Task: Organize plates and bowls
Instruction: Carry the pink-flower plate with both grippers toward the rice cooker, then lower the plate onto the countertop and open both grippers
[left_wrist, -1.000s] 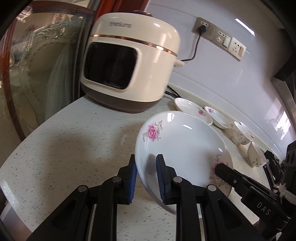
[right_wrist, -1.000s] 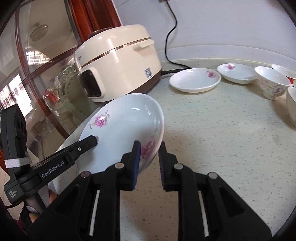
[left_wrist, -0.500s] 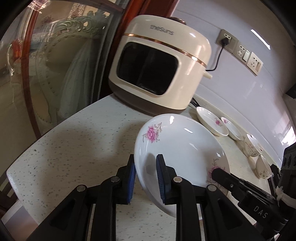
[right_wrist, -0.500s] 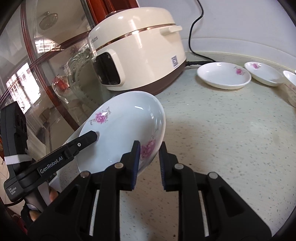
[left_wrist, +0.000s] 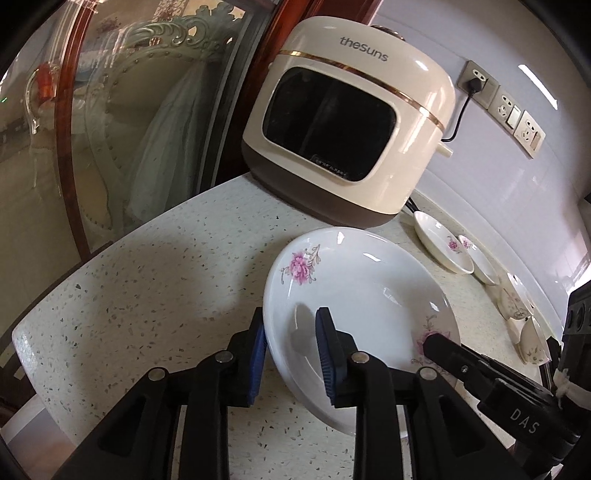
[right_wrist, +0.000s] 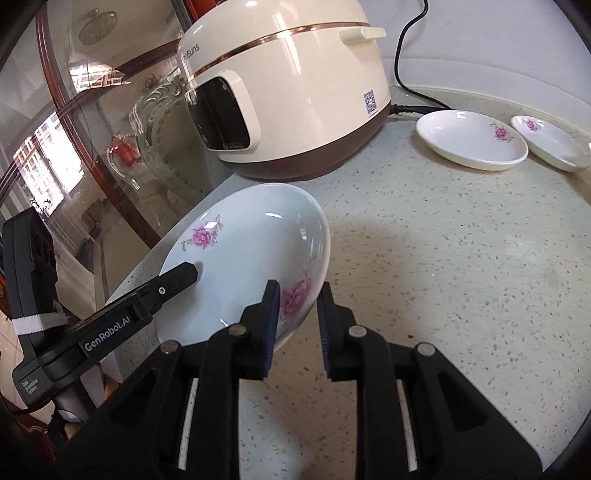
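Observation:
A large white plate with pink flowers (left_wrist: 362, 280) is held tilted above the speckled counter (left_wrist: 155, 280). My left gripper (left_wrist: 291, 347) is shut on its near-left rim. My right gripper (right_wrist: 295, 314) is shut on the opposite rim of the same plate (right_wrist: 251, 254), beside a pink flower. Two smaller flowered plates (right_wrist: 469, 140) (right_wrist: 550, 144) lie on the counter by the back wall. Small flowered bowls (left_wrist: 513, 302) stand further right in the left wrist view.
A cream rice cooker (left_wrist: 351, 122) stands at the back of the counter (right_wrist: 461, 258), its black cord (right_wrist: 402, 55) plugged into the wall sockets (left_wrist: 502, 107). A glass cabinet with a dark red frame (left_wrist: 122, 122) borders the counter's left edge.
Both grippers have carried the plate closer to the counter's left corner; the rice cooker now looms larger and the small plates sit further right in both views.

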